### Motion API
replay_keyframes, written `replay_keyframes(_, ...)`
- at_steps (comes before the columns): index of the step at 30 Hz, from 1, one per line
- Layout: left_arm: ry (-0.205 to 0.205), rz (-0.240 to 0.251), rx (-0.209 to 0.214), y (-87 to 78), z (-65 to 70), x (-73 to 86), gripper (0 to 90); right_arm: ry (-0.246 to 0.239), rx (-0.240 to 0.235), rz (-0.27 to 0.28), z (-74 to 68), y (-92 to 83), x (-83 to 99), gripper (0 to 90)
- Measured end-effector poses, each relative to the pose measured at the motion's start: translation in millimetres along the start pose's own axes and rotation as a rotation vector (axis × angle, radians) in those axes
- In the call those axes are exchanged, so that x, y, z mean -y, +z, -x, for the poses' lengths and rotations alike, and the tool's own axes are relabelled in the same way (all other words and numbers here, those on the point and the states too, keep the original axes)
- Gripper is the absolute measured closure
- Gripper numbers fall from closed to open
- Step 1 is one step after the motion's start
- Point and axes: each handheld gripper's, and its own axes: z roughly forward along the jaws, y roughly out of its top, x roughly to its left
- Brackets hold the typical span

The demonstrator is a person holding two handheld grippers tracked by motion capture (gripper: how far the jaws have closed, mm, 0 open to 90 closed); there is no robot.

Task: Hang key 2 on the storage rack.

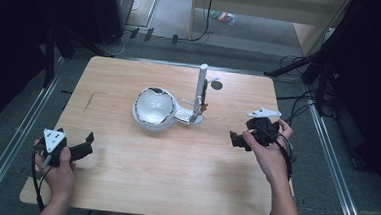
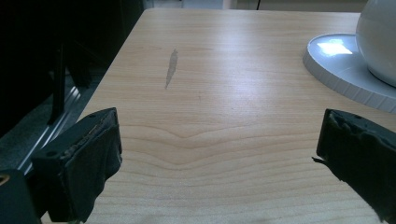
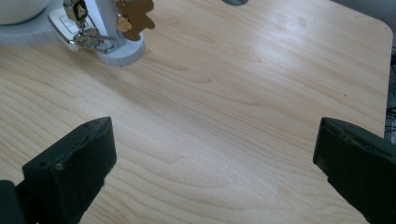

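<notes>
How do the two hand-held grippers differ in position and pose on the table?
The left gripper sits near the table's near-left edge, far from the white stand; the right gripper sits closer to it. The left points right, the right points left. Both have open, empty jaws.

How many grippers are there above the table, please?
2. The left gripper is near the table's front left edge; the right gripper is at its right side. Both are open.

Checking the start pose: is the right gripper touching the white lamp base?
Apart. In the right gripper view, bare table lies between the right gripper and the white lamp base.
</notes>
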Motion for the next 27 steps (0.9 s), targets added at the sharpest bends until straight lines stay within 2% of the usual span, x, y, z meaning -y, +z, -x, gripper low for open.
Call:
replay_keyframes(6,0.005,0.000,-0.001,0.0,0.1,0.0,0.2,0.026,0.010,0.004,5.8,0.3,14.1,0.0)
replay_keyframes(7,0.005,-0.001,-0.002,0.0,0.1,0.0,0.2,0.040,0.007,0.006,7.9,0.7,20.8,0.0)
replay_keyframes(18,0.006,-0.001,-0.002,-0.2,0.1,0.0,0.2,0.074,0.018,0.003,16.2,3.2,49.0,0.0)
replay_keyframes(20,0.006,0.000,-0.002,-0.3,-0.1,0.0,0.2,0.083,0.027,0.004,18.5,3.6,58.7,0.0)
replay_keyframes(27,0.007,-0.001,-0.001,-0.7,-0.1,0.0,0.2,0.137,0.043,0.013,26.2,2.8,82.1,0.0)
